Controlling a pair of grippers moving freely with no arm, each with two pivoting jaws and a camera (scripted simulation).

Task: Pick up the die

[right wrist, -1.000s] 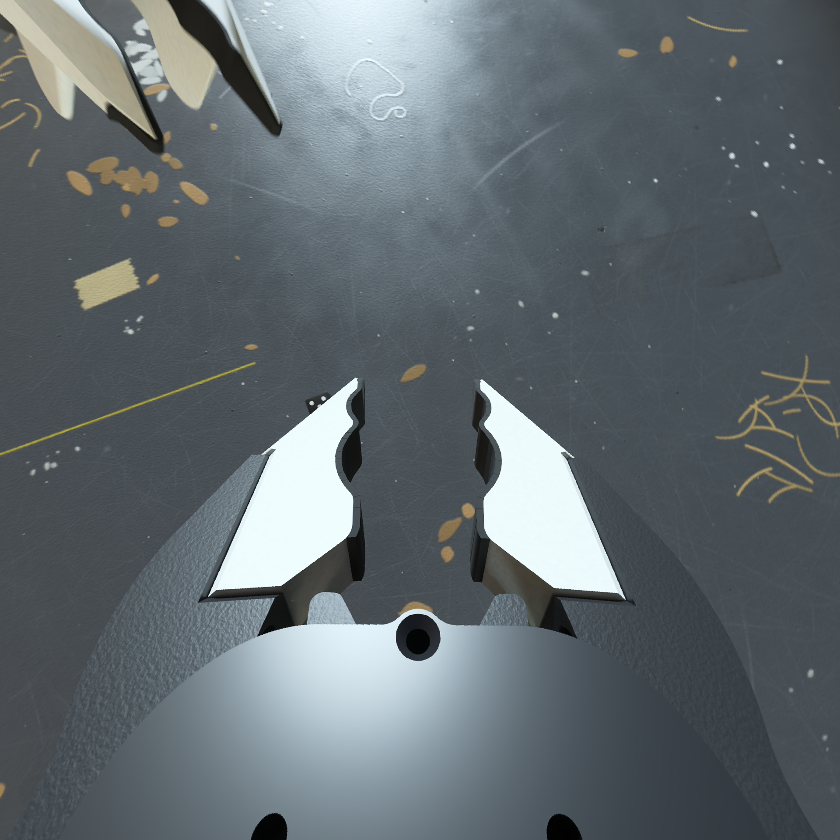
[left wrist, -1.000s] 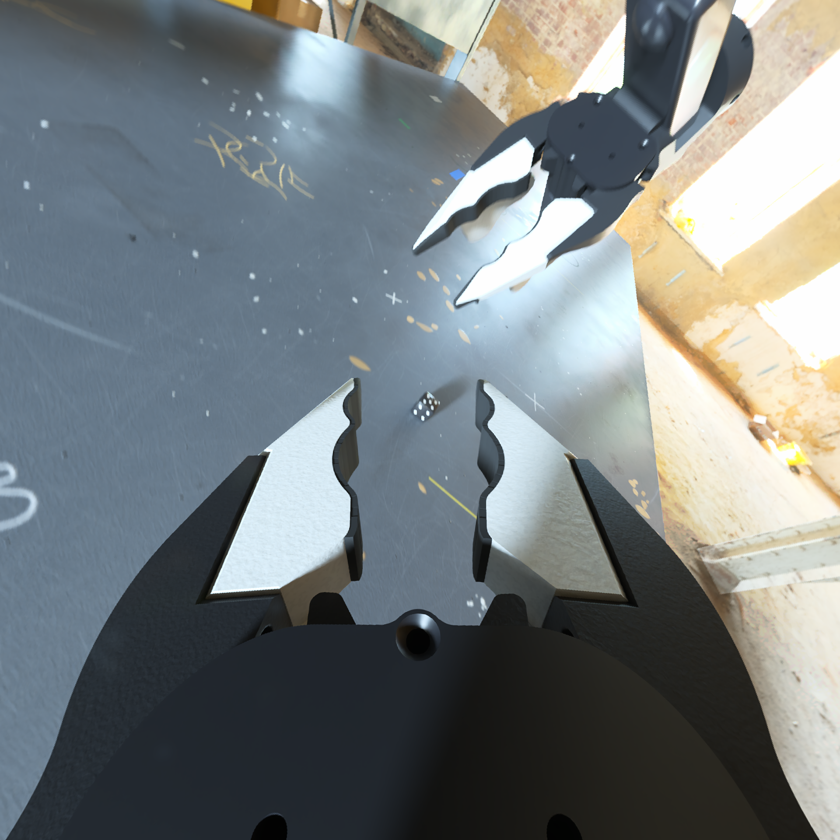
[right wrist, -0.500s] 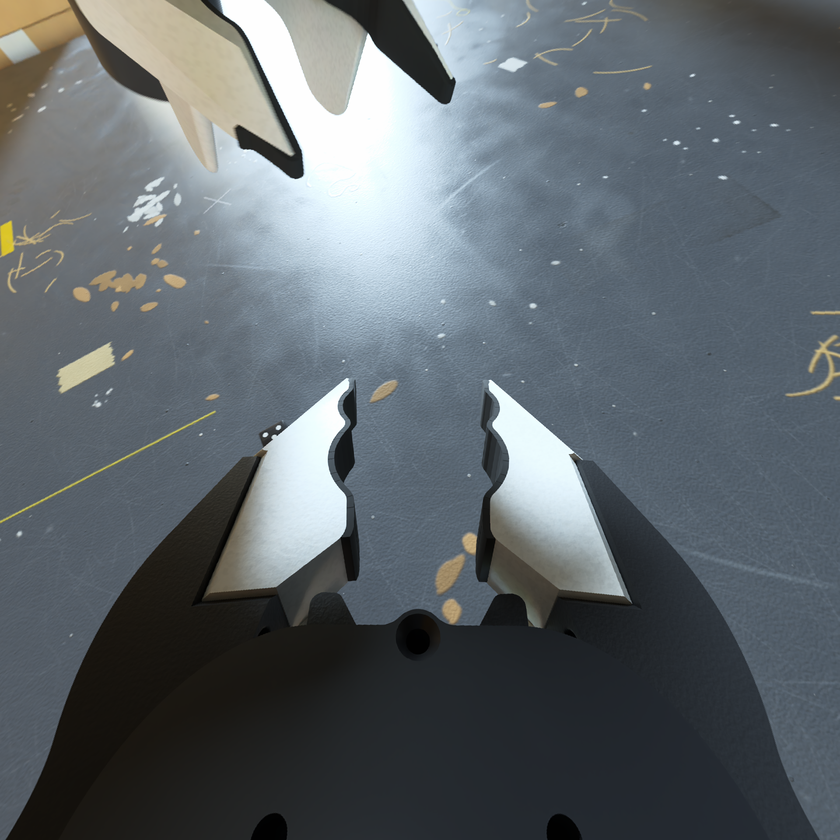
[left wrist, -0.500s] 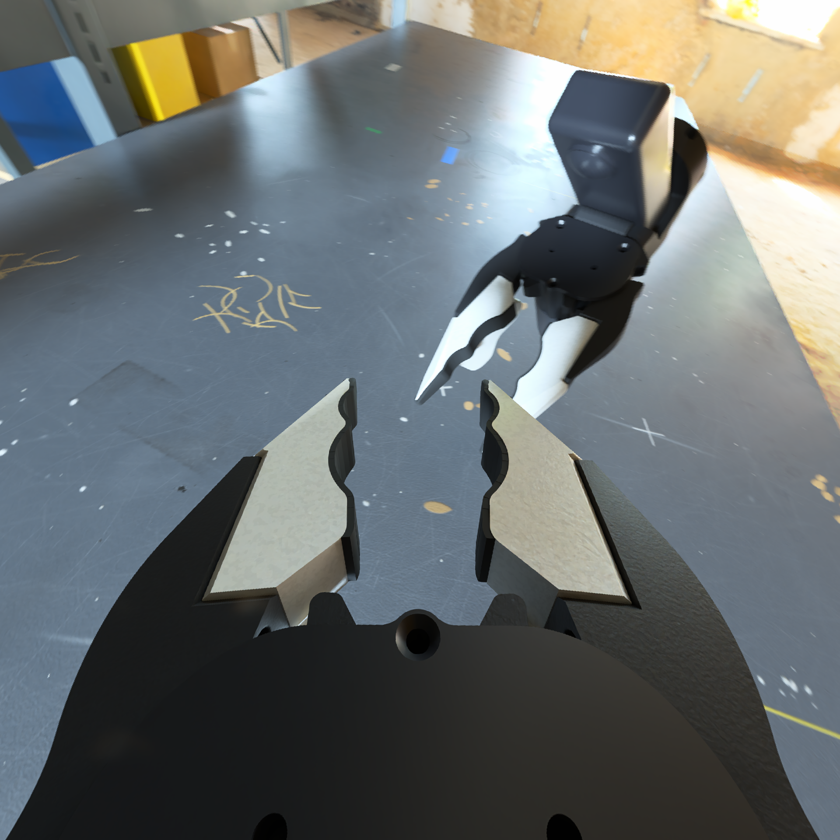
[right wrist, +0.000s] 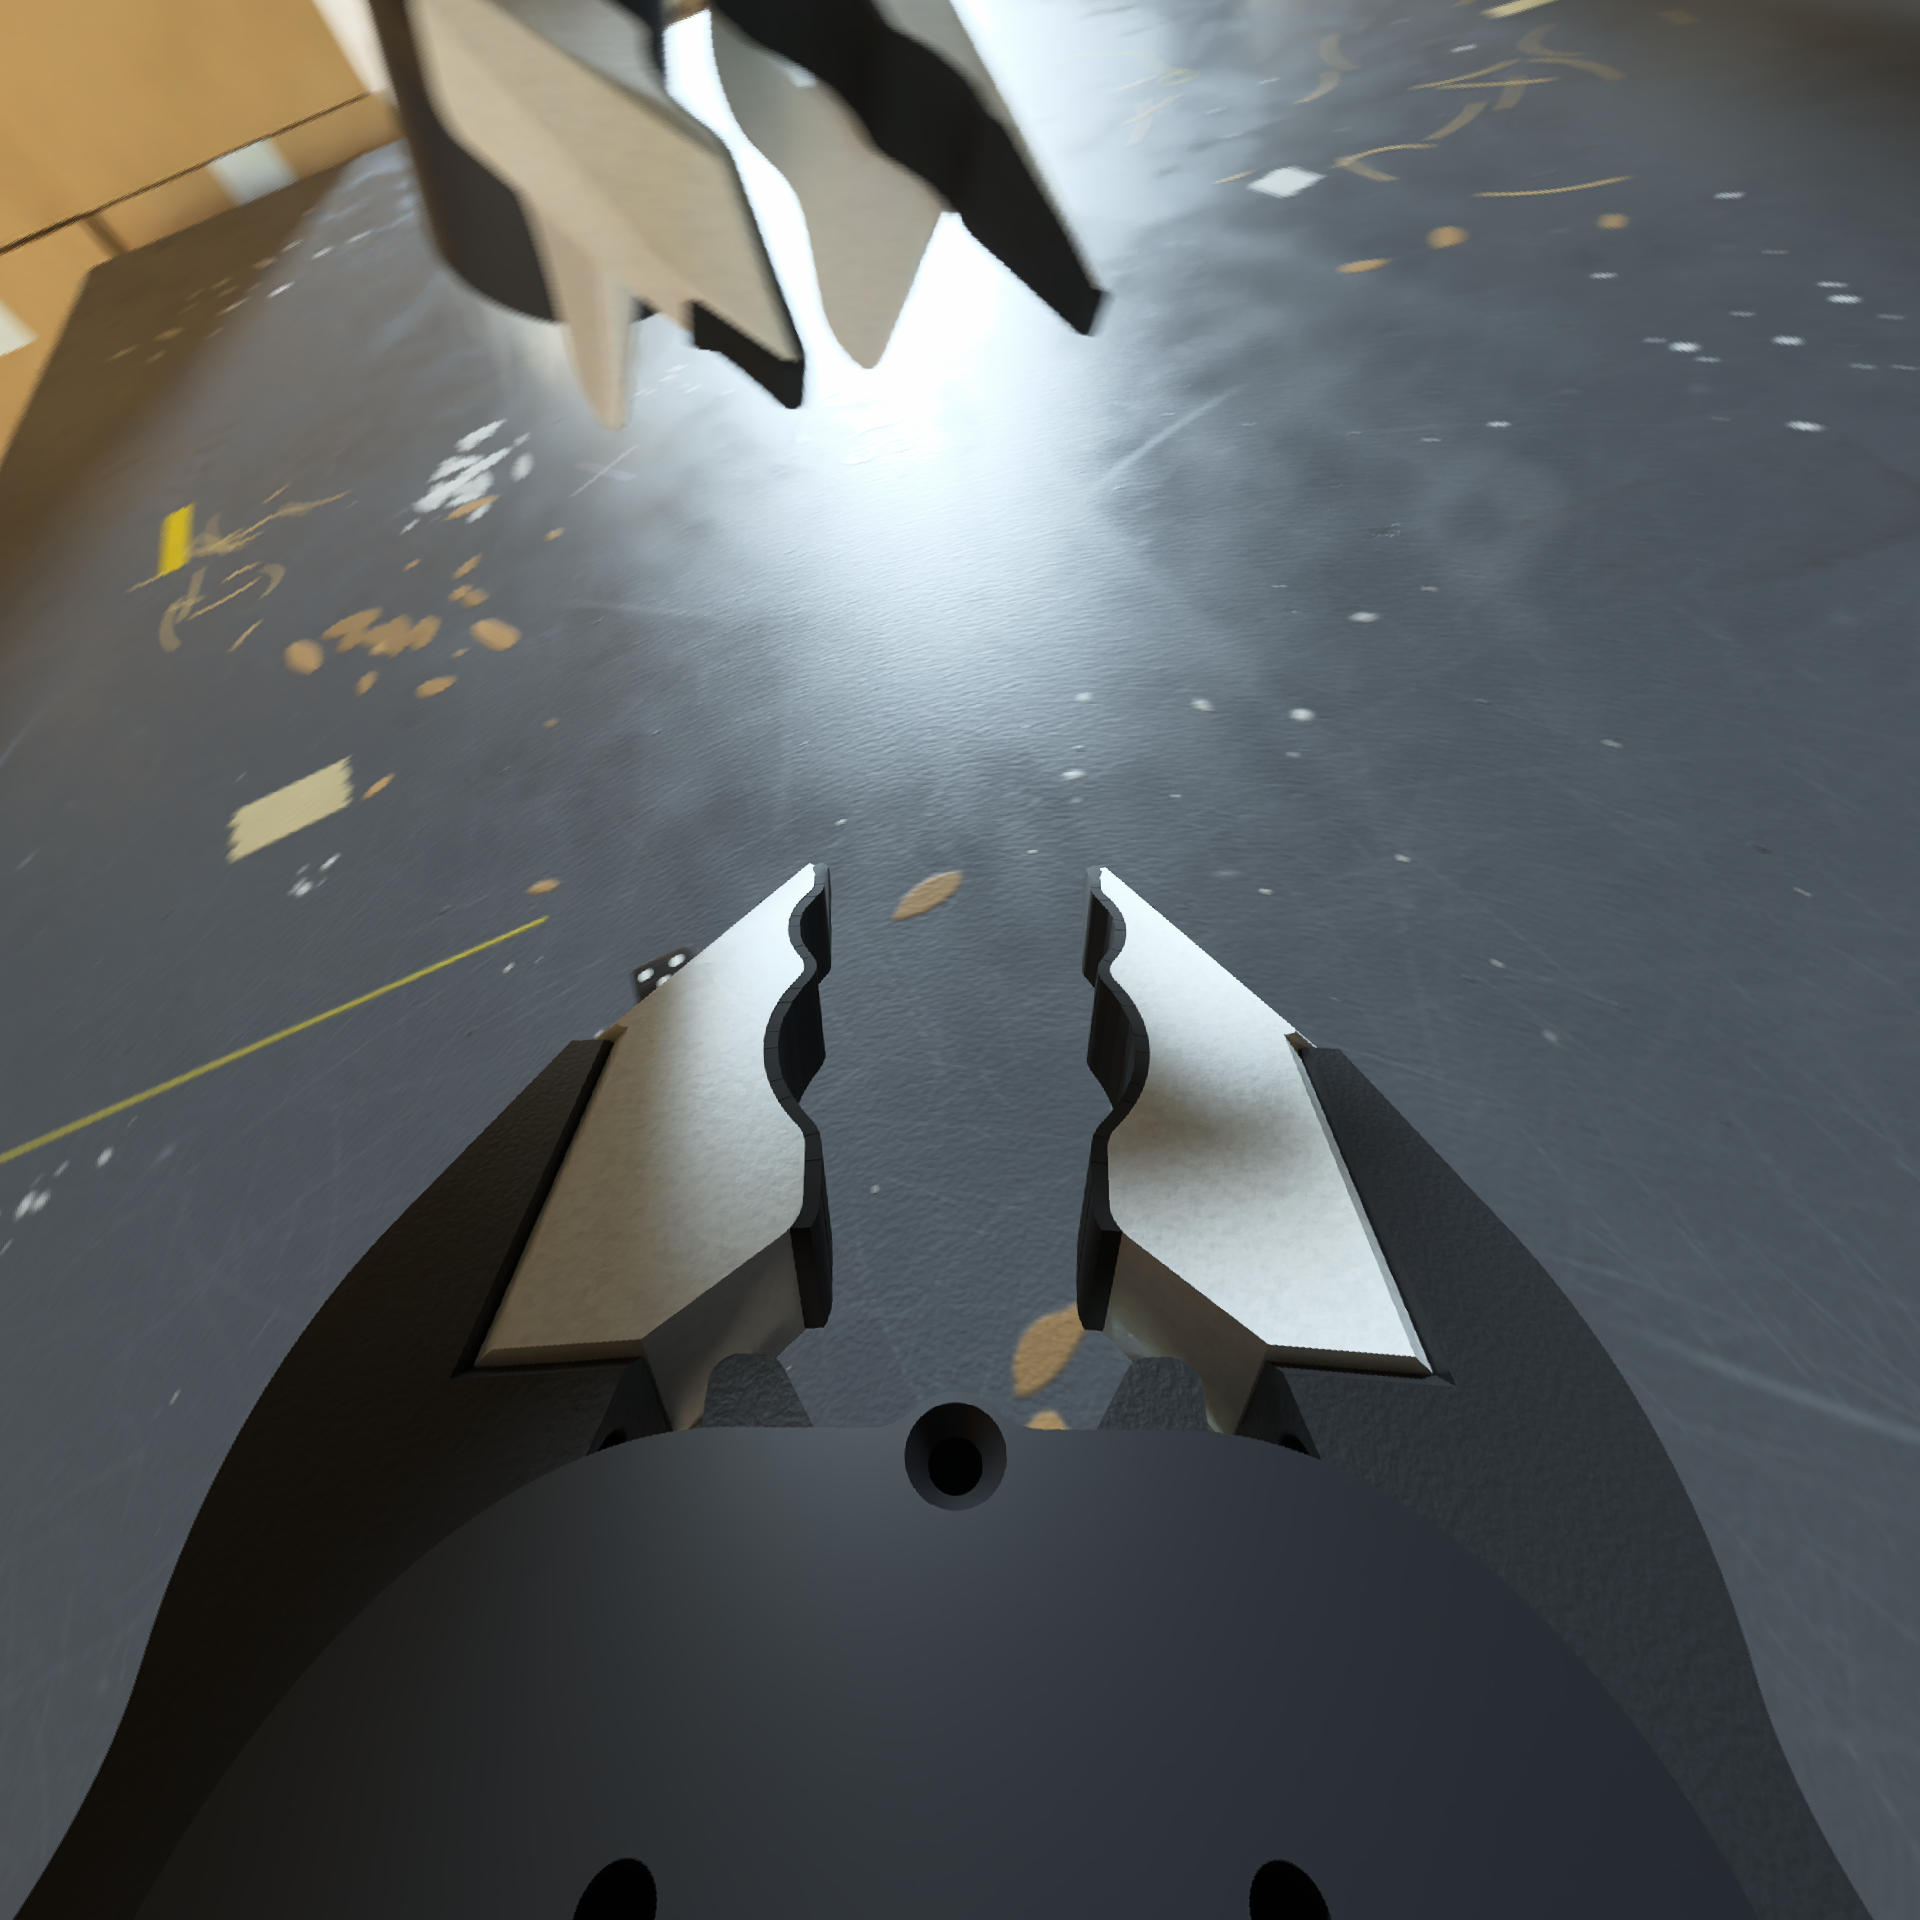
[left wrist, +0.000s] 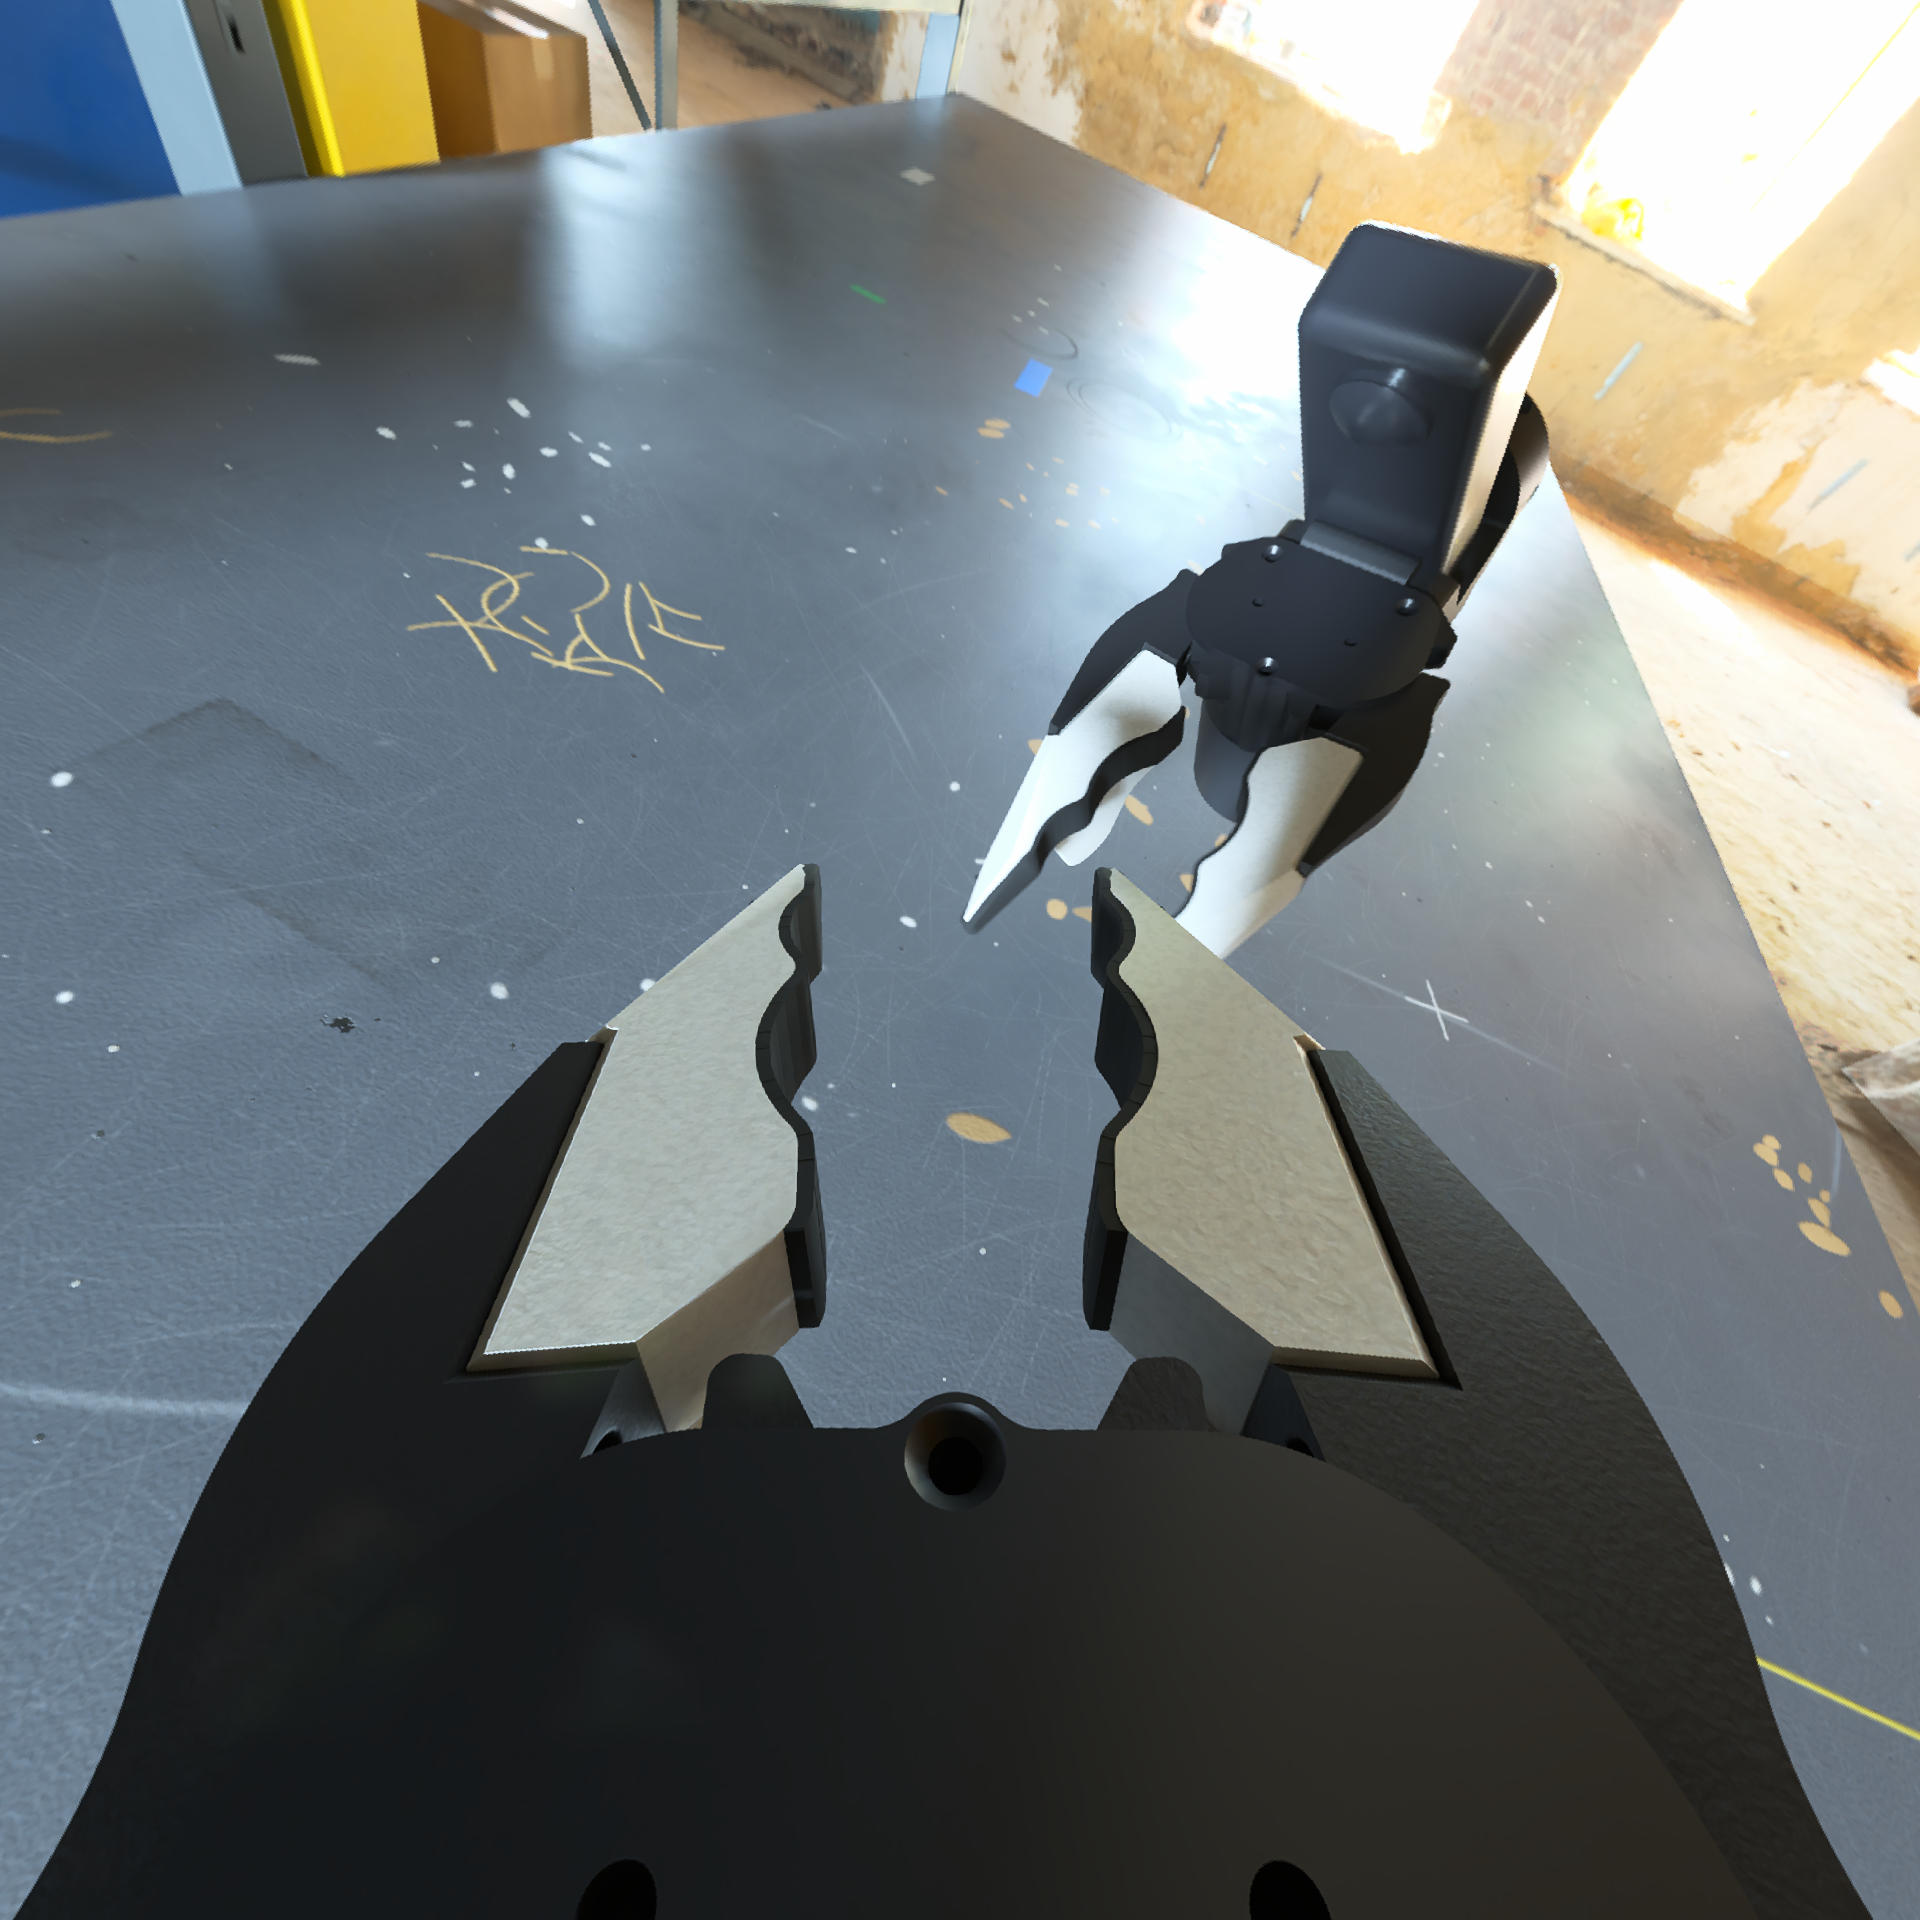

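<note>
A small black die (right wrist: 661,972) with white pips lies on the dark grey table (right wrist: 1351,727). It shows only in the right wrist view, half hidden behind the outer edge of my right gripper's left finger (right wrist: 717,1091). My right gripper (right wrist: 956,883) is open and empty, low over the table, with the die just left of it and outside the jaws. In the left wrist view the right gripper (left wrist: 1091,914) points down at the table ahead. My left gripper (left wrist: 956,894) is open and empty. The left gripper also shows at the top of the right wrist view (right wrist: 831,343). The die is hidden in the left wrist view.
The table (left wrist: 520,831) carries paint flecks, tan blotches, yellow scribbles (left wrist: 561,634) and a thin yellow line (right wrist: 270,1039). A tan tape patch (right wrist: 291,805) lies at left. The table's right edge (left wrist: 1704,831) drops to a sunlit floor. Blue and yellow cabinets (left wrist: 208,83) stand beyond the far edge.
My left gripper has tilted up and the die has left its view. The right gripper has dropped lower and nearer the left one. The die stays by the right gripper's left finger.
</note>
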